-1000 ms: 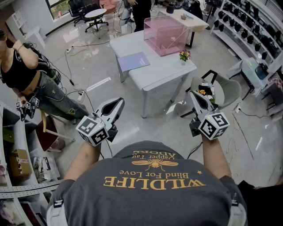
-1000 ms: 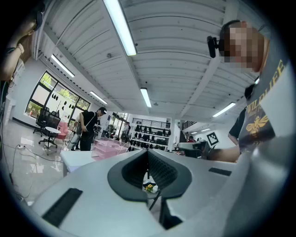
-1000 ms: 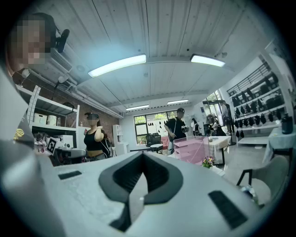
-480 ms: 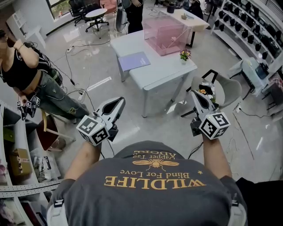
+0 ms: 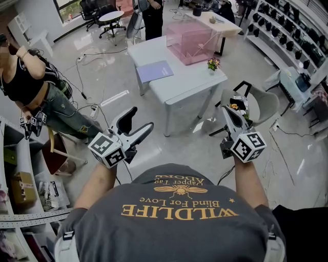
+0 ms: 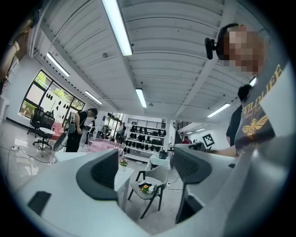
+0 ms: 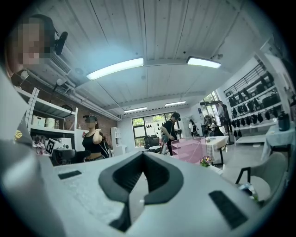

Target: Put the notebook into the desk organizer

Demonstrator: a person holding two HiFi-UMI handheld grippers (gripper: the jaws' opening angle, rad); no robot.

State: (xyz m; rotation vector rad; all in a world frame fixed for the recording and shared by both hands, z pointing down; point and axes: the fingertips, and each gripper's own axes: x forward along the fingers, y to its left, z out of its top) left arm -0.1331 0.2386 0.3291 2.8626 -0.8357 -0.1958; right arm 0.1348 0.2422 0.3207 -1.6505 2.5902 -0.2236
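I stand well back from a pale grey table on a glossy light floor crossed by cables. The room is a wide, bright workspace. A rack of shelves with dark items runs along the right wall, a beige table stands beyond the grey one, and a small round table with office chairs sits by the window. A grey chair stands just right of the table with something small on its seat. One person in a black top is at my left, and another person stands at the table's far end.

My left gripper points level towards the table. Its jaws have just been opening and now stand wide apart with nothing between them, only the chair and floor showing through the gap. My right gripper also points level, with its jaws closed together on nothing.

The notebook lies flat and closed on the near left part of the tabletop, close to that edge. Its cover is plain pale purple. It is well apart from both grippers. The desk organizer, a translucent pink box, stands on the far right part of the same table, apart from the notebook. A little flower pot sits near the right edge, just in front of the organizer.
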